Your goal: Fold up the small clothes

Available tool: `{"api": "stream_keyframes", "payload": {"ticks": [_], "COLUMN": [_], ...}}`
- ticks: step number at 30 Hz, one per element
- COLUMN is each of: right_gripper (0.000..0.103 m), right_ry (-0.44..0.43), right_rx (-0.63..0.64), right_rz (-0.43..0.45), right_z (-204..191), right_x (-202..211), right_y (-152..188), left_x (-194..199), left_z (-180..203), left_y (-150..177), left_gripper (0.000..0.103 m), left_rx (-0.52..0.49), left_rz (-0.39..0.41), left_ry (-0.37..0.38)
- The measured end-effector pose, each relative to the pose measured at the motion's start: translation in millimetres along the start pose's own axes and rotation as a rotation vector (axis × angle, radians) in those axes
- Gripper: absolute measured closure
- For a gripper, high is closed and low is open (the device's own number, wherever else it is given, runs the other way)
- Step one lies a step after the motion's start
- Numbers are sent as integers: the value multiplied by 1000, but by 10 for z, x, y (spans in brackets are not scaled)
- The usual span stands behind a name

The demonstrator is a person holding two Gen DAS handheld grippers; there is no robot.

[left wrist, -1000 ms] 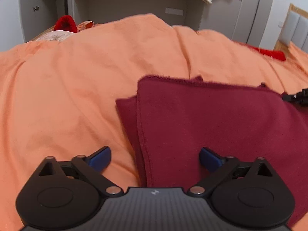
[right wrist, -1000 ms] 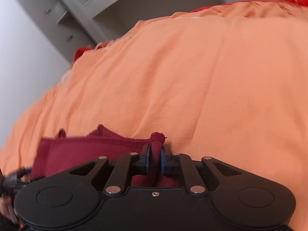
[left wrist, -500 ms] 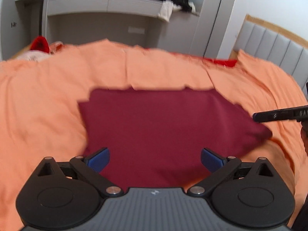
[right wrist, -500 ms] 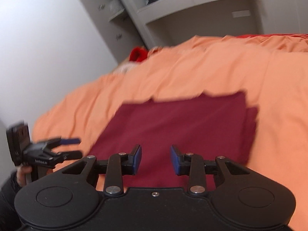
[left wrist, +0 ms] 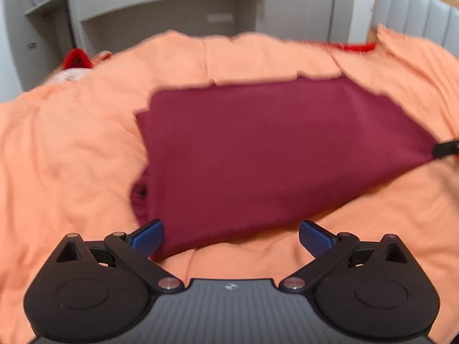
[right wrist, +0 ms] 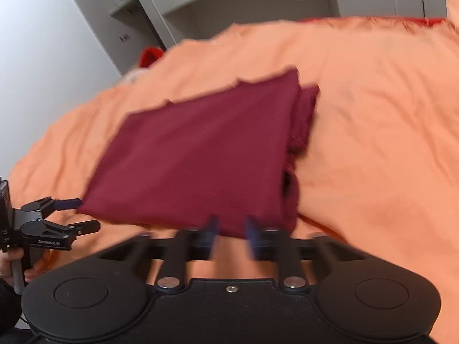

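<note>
Open orange bedspread (left wrist: 71,149) is seen on every side of the folded maroon garment (left wrist: 272,149), so passage around it is unobstructed. The near edge is flanked by the left gripper (left wrist: 231,235), whose fingers are spread wide. The right gripper (right wrist: 229,229) is parted at the near hem. Grey cabinets (right wrist: 137,28) and a red item (left wrist: 76,57) are set well beyond.

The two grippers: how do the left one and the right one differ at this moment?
The left gripper has its fingers spread wide, while the right gripper keeps a narrower gap. The left gripper looks sharp; the right gripper's fingers are blurred. Both are open, hold nothing, and sit at the near edge of the folded maroon garment on the orange bedspread.
</note>
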State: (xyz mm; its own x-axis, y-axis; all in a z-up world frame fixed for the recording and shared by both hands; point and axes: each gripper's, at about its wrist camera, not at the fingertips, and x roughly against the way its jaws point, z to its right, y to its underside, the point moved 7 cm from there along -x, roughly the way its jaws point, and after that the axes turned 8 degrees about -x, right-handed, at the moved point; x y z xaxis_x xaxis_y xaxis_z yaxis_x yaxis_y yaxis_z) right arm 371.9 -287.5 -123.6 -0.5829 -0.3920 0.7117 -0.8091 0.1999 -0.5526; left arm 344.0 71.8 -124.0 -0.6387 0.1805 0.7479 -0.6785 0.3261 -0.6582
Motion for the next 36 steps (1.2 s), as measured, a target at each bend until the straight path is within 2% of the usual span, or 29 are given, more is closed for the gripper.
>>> {"api": "stream_keyframes", "payload": {"ticks": [1,2,4,7,11,16,19,22,25,27,31,36], "right_gripper": [18,0,1,0,0,0,0,0,0,0,0,0], "right_ry": [6,22,2,-5,36,125,163,146,123,126,179,173], "right_rx": [25,48,122,217,379,530,504,428,365,342,343,357], "right_rz": [49,105,214,295,339,384,359,312,287,284,259,260], "right_z": [-106,-195,-457,-823,-1243,-1348,-1191,-997,-904,-868,-817,-853], "right_x": [145,337,625,903,1008,891,695,548,454,421,317,250], "right_y": [-4,15,40,96,239,420,411,374,355,365,406,414], "left_x": [130,263,523,874,1111,1040,985,960,905,818,681,609], "left_z": [7,1,-4,9,66,71,64,80,67,51,42,66], "left_y": [-54,-105,-243,-396,-413,-262,-174,-110,-85,-36,30,55], "left_gripper": [1,1,0,0,0,0,0,0,0,0,0,0], "left_rx": [18,41,116,200,249,267,225,203,213,231,235,222], "left_rz": [14,23,38,89,148,142,143,138,130,98,53,31], "left_ry": [-14,-34,-89,-149,-195,-249,-274,-268,-245,-237,-224,-204]}}
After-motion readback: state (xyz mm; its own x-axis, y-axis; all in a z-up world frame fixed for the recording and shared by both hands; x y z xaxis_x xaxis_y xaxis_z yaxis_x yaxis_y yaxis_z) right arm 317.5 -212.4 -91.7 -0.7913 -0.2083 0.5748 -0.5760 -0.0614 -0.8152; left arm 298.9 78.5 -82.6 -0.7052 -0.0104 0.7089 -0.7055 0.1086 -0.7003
